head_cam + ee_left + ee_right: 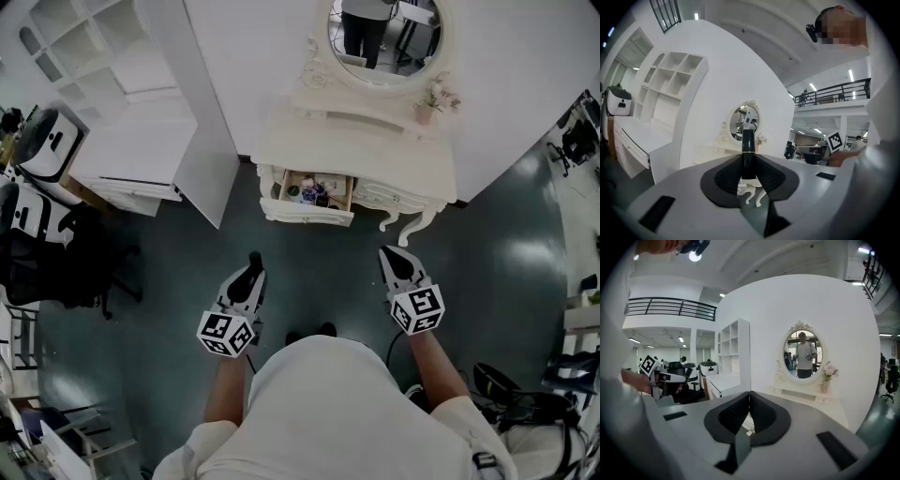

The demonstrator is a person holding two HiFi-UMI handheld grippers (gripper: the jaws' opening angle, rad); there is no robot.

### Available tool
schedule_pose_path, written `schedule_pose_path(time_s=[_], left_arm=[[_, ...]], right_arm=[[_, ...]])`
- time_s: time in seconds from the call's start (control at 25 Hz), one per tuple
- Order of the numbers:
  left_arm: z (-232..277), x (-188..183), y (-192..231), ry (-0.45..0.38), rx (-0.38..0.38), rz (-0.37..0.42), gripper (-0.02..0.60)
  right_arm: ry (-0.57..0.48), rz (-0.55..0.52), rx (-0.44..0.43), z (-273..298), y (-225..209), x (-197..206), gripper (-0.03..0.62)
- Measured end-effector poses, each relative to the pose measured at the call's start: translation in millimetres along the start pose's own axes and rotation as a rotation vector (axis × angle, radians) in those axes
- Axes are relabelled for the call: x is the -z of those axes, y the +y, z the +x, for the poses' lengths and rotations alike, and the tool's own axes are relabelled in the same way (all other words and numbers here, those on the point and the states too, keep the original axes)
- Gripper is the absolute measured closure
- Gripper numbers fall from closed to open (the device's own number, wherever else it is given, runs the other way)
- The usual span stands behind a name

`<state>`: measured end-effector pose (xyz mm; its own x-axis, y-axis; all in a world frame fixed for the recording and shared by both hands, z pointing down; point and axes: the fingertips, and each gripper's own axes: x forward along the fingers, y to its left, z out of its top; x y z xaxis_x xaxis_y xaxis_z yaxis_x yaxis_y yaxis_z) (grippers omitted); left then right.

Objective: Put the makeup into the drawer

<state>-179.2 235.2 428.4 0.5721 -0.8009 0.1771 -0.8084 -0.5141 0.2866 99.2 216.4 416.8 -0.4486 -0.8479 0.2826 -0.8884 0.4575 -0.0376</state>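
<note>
I stand in front of a white dressing table [375,150]. Its left drawer [309,210] is pulled open, and several small makeup items [311,193] lie inside. My left gripper [253,264] is held level above the floor, short of the drawer. It is shut on a dark makeup tube with a thin gold ring [748,154], which stands upright between the pads. My right gripper [390,255] hovers to the right of the drawer at about the same distance. In the right gripper view its jaws [749,397] are shut with nothing between them.
An oval mirror [384,37] and a small pink vase of flowers [427,108] sit on the dressing table. A white shelf unit with a desk [131,141] stands at the left behind a white wall panel [202,141]. A black office chair [56,267] is at the far left.
</note>
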Motion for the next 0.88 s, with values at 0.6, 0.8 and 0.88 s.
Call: schedule_pose_path(time_s=[0.6,0.8,0.88], left_arm=[[7,-3,-1,-0.002,-0.011,-0.005,0.480],[8,-3,-5,0.000,-0.019,-0.002,0.482],[10,-3,-7,-0.002,-0.025,-0.002,0.482]], right_arm=[[0.002,0.039,0.002,2,-10,2,0.566],[0.004,0.053,-0.002,-1,-15,5,0.566],[0.008,0.059,-0.003,-2,-20,7,0.565]])
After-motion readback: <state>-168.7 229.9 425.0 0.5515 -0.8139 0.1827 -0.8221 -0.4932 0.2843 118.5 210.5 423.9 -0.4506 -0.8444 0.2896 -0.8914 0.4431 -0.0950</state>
